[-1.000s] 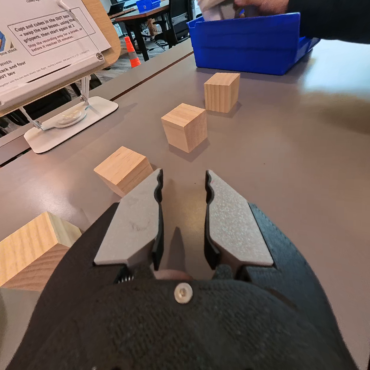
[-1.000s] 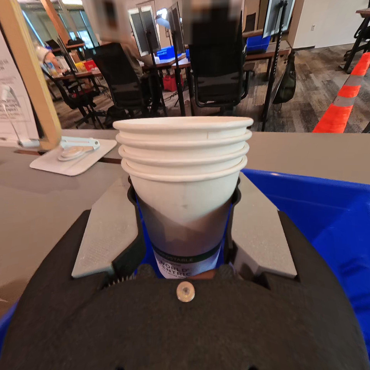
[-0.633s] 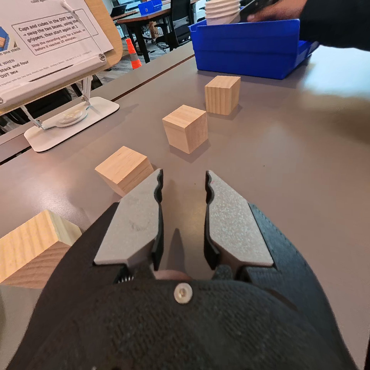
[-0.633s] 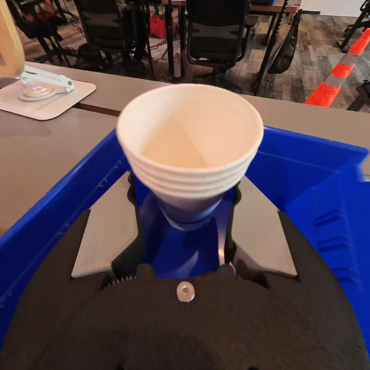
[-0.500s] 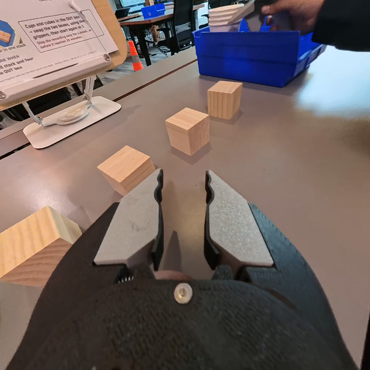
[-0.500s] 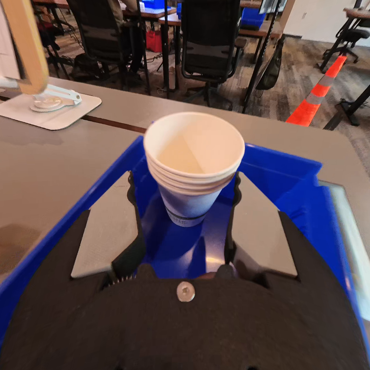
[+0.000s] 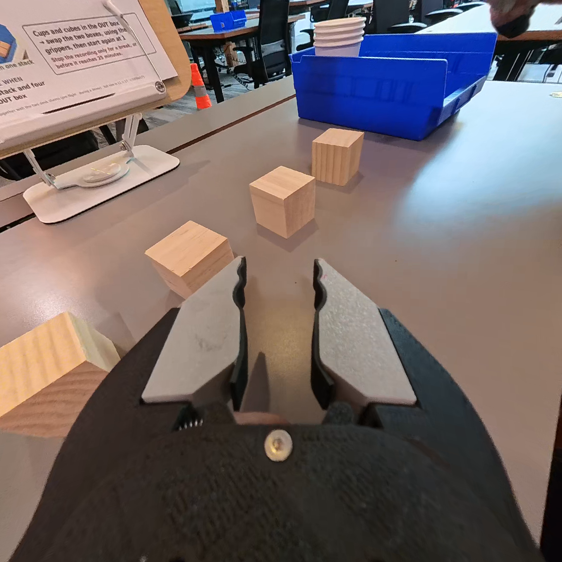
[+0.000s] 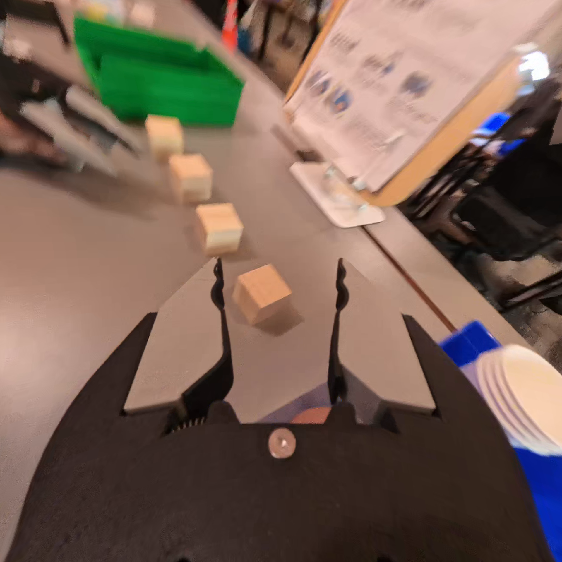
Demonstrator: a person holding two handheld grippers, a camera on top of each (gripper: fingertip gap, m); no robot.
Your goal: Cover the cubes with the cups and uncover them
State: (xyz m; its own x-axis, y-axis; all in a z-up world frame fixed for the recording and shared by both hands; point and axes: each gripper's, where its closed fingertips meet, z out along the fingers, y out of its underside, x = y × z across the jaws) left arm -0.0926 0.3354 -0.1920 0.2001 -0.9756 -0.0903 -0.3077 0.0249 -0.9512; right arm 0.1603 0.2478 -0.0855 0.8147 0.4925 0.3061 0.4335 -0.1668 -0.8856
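Several wooden cubes stand in a row on the grey table (image 7: 425, 273). In the left wrist view the nearest cube (image 7: 45, 359) is at the lower left, then one (image 7: 188, 252) beside my left finger, one (image 7: 282, 200) farther on, and the last (image 7: 337, 155) by the blue bin (image 7: 380, 91). A stack of white cups (image 7: 339, 36) stands upright in that bin. My left gripper (image 7: 279, 267) is open and empty over bare table. My right gripper (image 8: 279, 267) is open and empty above the table. A cube (image 8: 261, 293) shows between its fingers but lies on the table, untouched.
The right wrist view is blurred. A green bin (image 8: 158, 82) stands at the far end of the cube row. A sheet on a white-footed stand (image 7: 76, 60) is at the table's far edge. The cup stack (image 8: 523, 401) and the blue bin (image 8: 468, 340) lie at the right gripper's lower right.
My right gripper let go of the cup stack in the blue bin, drew back and swung left along the cube row, its fingers closer together. The left gripper tilted up slightly.
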